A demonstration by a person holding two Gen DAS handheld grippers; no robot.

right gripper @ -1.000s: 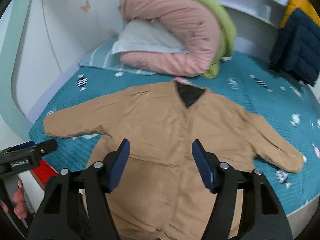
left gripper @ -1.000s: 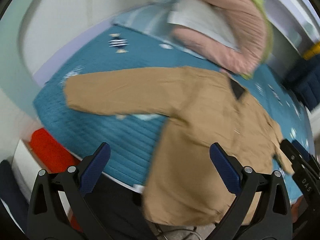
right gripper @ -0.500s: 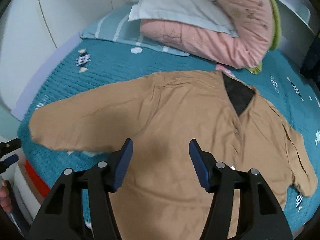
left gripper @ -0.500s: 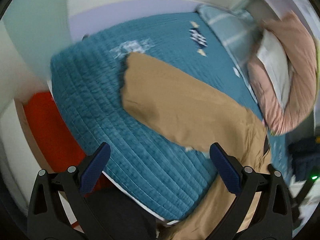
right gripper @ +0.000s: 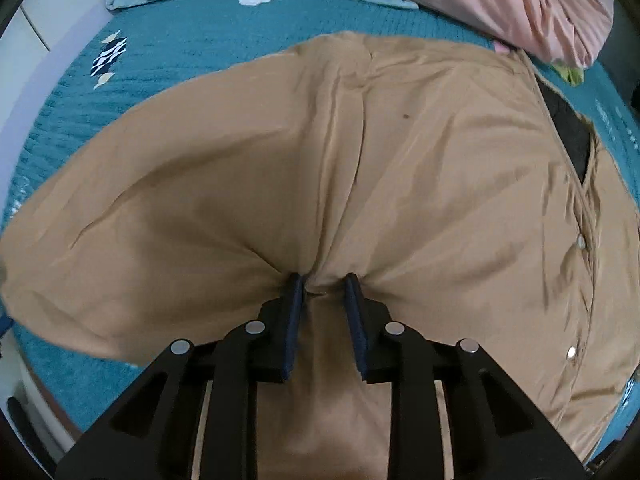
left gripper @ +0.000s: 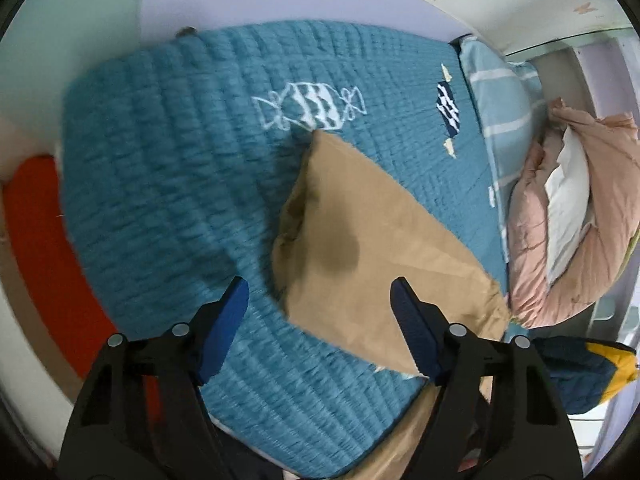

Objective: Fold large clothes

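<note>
A: Any brand, label or writing that can be read?

B: None in either wrist view. The only markings are on the bedspread, a teal quilted one: a white candy outline and a dark blue candy patch.

A: Start with the biggest thing, then.

B: That bedspread covers the bed. At its head lie a pale blue striped pillow, a pink duvet bundled up, and a white pillow tucked into it. An orange strip runs beside the bed's edge.

A: And the garment?

B: A tan button-front jacket lies spread flat on the bedspread, with a dark lining showing at its V-neck and 2 snap buttons on the placket. Its sleeve stretches out across the teal quilting, cuff end pointing toward the white candy.

A: The left gripper?

B: The left gripper hovers over the sleeve with its jaws still fairly wide and closing. The sleeve fabric lies between the 2 blue pads, but they do not press on it.

A: The right one?

B: The right gripper points steeply down at the jacket near the underarm. Its jaws are narrow and closing, with a ridge of tan fabric bunched between the pads, and creases radiate from that pinch.
</note>
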